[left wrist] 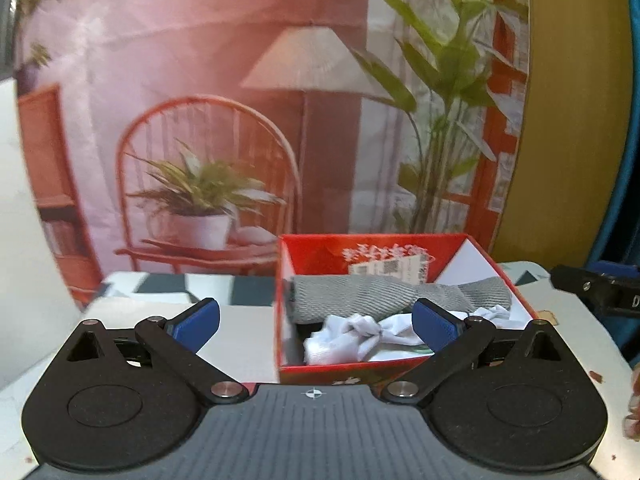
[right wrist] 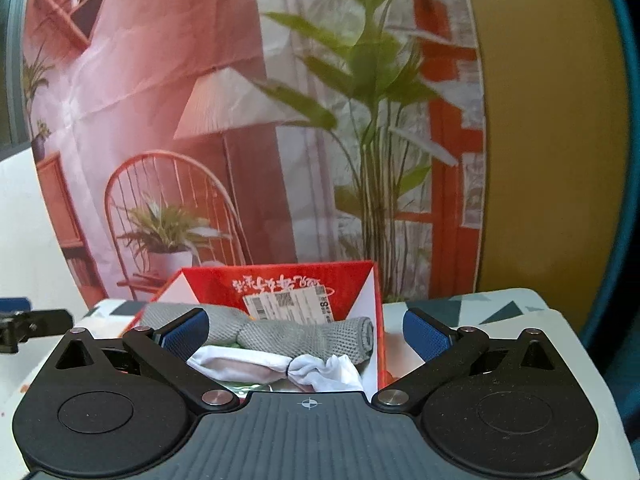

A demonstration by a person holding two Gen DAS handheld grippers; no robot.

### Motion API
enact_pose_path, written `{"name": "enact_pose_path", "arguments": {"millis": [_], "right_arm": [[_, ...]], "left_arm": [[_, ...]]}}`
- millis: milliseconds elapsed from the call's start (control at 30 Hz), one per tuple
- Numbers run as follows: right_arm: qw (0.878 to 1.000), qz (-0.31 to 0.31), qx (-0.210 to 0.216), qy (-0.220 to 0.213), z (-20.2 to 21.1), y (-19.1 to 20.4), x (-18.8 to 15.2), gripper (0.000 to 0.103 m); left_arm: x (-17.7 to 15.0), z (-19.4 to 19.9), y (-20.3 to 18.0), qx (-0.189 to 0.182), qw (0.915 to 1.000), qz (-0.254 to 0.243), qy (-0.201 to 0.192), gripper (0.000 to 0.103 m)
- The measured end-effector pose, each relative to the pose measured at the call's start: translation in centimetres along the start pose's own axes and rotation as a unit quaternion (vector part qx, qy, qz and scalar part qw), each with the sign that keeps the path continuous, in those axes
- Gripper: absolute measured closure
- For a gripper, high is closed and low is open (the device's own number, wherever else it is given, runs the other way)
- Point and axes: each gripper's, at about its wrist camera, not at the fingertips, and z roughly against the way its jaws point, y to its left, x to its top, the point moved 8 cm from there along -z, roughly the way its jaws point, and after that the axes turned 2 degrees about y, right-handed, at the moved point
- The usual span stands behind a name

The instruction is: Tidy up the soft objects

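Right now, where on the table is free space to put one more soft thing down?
The red box is crowded: the grey cloth and the white cloth fill its floor. Bare tabletop lies left of the box, up to the table's left edge. In the right wrist view another bare strip lies right of the box, toward the rounded corner.

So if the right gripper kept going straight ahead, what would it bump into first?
Probably the white cloth at the near end of the red box, with the grey towel just behind; depth is hard to judge.
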Motion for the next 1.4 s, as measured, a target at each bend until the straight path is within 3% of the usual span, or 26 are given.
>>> {"name": "enact_pose_path", "arguments": {"millis": [133, 400, 533, 867, 1100, 1400], "right_arm": [[1.0, 0.006, -0.007, 0.017, 2.1, 1.0, 0.2, 0.0], [1.0, 0.011, 0.01, 0.002, 8.3, 3.5, 0.5, 0.0], [1.0, 0.017, -0.006, -0.015, 11.7, 4.4, 0.6, 0.0], [0.999, 0.033, -0.003, -0.037, 19.3, 7.0, 0.4, 0.0], [0.997, 0.051, -0.009, -0.054, 22.6, 8.5, 0.5, 0.0], [0.997, 0.057, -0.006, -0.059, 23.7, 9.0, 0.6, 0.0]], "left_arm": [[0.2, 3.5, 0.4, 0.012, 0.9997, 0.002, -0.021, 0.0], [0.2, 10.3, 0.7, -0.003, 0.9972, 0.036, -0.065, 0.0], [-0.2, 13.5, 0.5, -0.015, 0.9967, 0.045, -0.066, 0.0], [-2.3, 20.4, 0.5, 0.032, 0.9968, 0.026, -0.069, 0.0], [-2.1, 22.7, 1.0, 0.043, 0.995, 0.027, -0.085, 0.0], [-2.0, 23.5, 0.7, 0.042, 0.9942, 0.025, -0.095, 0.0]]}}
